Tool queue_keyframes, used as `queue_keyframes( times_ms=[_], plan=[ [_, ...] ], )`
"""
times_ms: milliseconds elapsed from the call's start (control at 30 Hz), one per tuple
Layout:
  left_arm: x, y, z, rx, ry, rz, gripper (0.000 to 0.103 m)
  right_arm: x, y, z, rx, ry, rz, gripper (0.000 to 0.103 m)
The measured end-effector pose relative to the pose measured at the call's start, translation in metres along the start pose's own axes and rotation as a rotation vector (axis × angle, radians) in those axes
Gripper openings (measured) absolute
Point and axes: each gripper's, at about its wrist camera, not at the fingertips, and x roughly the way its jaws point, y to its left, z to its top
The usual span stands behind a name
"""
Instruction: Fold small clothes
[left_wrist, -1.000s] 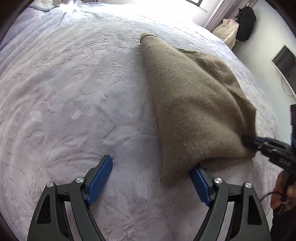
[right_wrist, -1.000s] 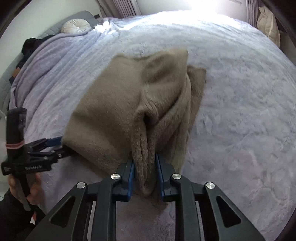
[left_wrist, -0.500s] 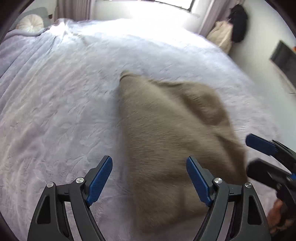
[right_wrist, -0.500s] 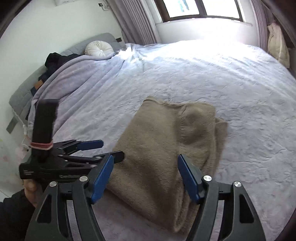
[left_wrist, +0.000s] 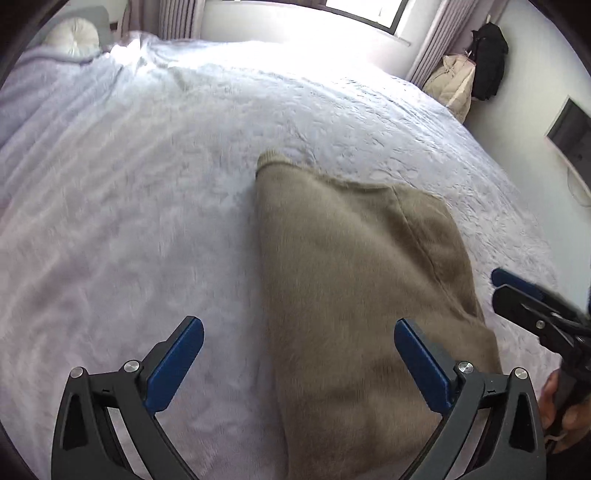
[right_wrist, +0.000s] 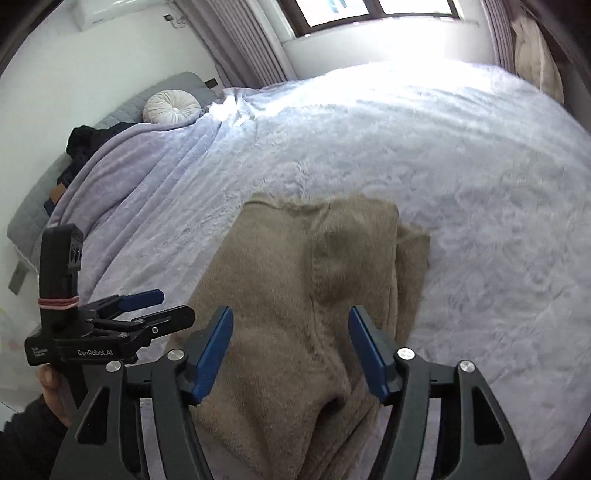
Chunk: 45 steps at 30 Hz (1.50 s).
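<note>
A tan fuzzy sweater (left_wrist: 354, 280) lies folded on the lavender bedspread (left_wrist: 129, 221); it also shows in the right wrist view (right_wrist: 295, 295). My left gripper (left_wrist: 295, 354) is open and empty, raised above the sweater's near left edge. My right gripper (right_wrist: 291, 350) is open and empty, raised above the sweater's near end. The right gripper also shows at the right edge of the left wrist view (left_wrist: 517, 295), and the left gripper shows at the left of the right wrist view (right_wrist: 155, 306).
A round white cushion (right_wrist: 171, 107) and dark clothes (right_wrist: 88, 138) lie at the bed's head. A beige coat (left_wrist: 452, 83) and a black bag (left_wrist: 489, 55) hang by the curtain. A wall screen (left_wrist: 570, 127) is at right.
The right gripper has let go of the sweater and opened. Both grippers have risen and pulled back, and the sweater now lies flat on the bed.
</note>
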Motion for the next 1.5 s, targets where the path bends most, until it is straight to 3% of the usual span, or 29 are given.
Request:
queue_keyframes(
  times_ms=[100, 200, 300, 467, 633, 700, 800, 867, 967, 1033, 1100, 1200, 1267, 1333, 1400, 1500],
  plan=[
    [0.026, -0.009, 0.015, 0.018, 0.052, 0.131, 0.103, 0.019, 0.007, 0.025, -0.051, 0.048, 0.013, 0.074],
    [0.043, -0.002, 0.015, -0.036, 0.103, 0.096, 0.103, 0.057, -0.004, 0.042, -0.02, 0.141, 0.086, 0.074],
    [0.05, 0.004, 0.01, -0.056, 0.125, 0.071, 0.103, 0.09, -0.023, 0.047, -0.031, 0.2, 0.018, 0.072],
    [0.054, -0.001, 0.011, -0.024, 0.126, 0.069, 0.103, 0.095, -0.047, 0.049, -0.013, 0.161, 0.004, 0.07],
    [0.054, -0.014, 0.016, 0.021, 0.111, 0.102, 0.103, 0.096, -0.044, 0.045, -0.075, 0.142, -0.034, 0.068],
    [0.053, -0.018, 0.017, 0.042, 0.102, 0.121, 0.103, 0.09, -0.043, 0.046, -0.081, 0.13, -0.066, 0.068],
    [0.049, -0.021, 0.017, 0.061, 0.092, 0.144, 0.103, 0.073, -0.033, 0.05, -0.108, 0.092, -0.205, 0.071],
    [0.046, -0.022, 0.02, 0.065, 0.082, 0.153, 0.103, 0.064, -0.021, 0.053, -0.148, 0.061, -0.214, 0.08],
    [0.043, -0.022, 0.027, 0.064, 0.06, 0.168, 0.103, 0.073, 0.007, 0.057, -0.268, 0.069, -0.263, 0.081],
    [0.044, -0.02, 0.035, 0.052, 0.042, 0.195, 0.103, 0.084, 0.015, 0.059, -0.295, 0.091, -0.247, 0.081],
    [0.055, -0.016, 0.044, 0.045, 0.05, 0.22, 0.103, 0.101, 0.007, 0.067, -0.234, 0.143, -0.18, 0.081],
    [0.067, -0.004, 0.051, -0.008, 0.106, 0.165, 0.103, 0.12, -0.02, 0.072, -0.133, 0.222, -0.157, 0.08],
    [0.069, 0.003, 0.053, -0.024, 0.127, 0.137, 0.103, 0.118, -0.038, 0.072, -0.109, 0.209, -0.249, 0.08],
    [0.059, 0.008, 0.058, -0.036, 0.106, 0.138, 0.103, 0.112, -0.049, 0.071, -0.093, 0.202, -0.351, 0.083],
    [0.042, 0.014, 0.061, -0.067, 0.063, 0.145, 0.103, 0.09, -0.051, 0.065, -0.053, 0.169, -0.315, 0.083],
    [0.019, 0.018, 0.051, -0.086, 0.042, 0.063, 0.103, 0.059, -0.029, 0.052, -0.137, 0.119, -0.329, 0.083]
  ],
)
